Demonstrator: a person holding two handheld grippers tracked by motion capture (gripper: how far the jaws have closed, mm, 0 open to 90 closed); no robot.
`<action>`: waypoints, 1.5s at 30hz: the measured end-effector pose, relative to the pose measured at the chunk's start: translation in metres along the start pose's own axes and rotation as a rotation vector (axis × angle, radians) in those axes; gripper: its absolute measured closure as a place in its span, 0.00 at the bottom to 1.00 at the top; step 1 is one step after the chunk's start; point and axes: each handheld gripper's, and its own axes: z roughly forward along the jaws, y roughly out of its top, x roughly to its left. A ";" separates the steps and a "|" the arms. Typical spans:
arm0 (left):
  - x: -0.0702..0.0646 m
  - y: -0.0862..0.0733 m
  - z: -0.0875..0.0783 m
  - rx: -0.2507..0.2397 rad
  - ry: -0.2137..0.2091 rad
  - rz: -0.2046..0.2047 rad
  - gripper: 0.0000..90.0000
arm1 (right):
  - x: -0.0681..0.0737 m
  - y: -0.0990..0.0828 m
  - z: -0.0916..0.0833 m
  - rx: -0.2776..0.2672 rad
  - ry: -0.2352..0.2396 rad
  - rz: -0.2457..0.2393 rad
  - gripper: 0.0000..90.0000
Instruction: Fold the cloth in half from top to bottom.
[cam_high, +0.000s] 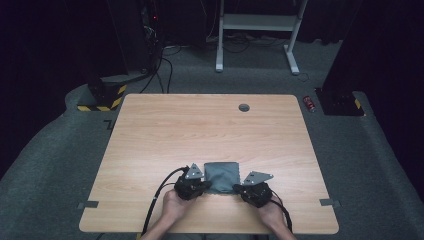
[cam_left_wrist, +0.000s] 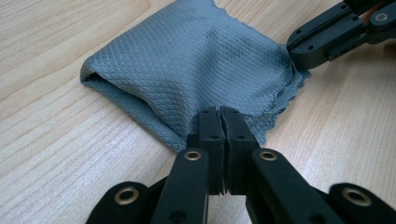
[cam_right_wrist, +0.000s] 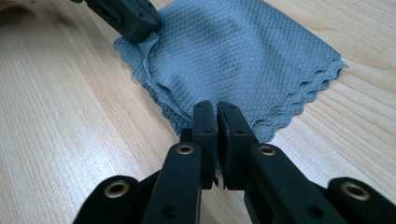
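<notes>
I see the folded grey cloth near the table's front edge. My left gripper pinches its near corner; my right gripper pinches the other near corner, jaws almost together

In the high view the person's forearms are cut off by the bottom edge, and the near edge of the grey cloth is hidden behind the two claws. In the left claw view the cloth corner disappears under the black jaws, and the other claw is cut off at the upper right. Whether the right claw actually pinches the cloth edge is hidden in its own view.
</notes>
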 end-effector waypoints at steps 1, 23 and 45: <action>-0.001 0.000 0.000 0.000 0.004 0.003 0.98 | 0.000 0.000 0.000 0.003 0.003 0.000 0.93; 0.000 0.013 -0.012 -0.064 0.037 -0.010 0.82 | -0.004 0.011 -0.010 -0.066 0.007 0.051 0.91; -0.003 -0.012 -0.007 0.023 0.068 0.008 0.63 | -0.004 -0.009 -0.004 0.004 -0.015 0.040 0.89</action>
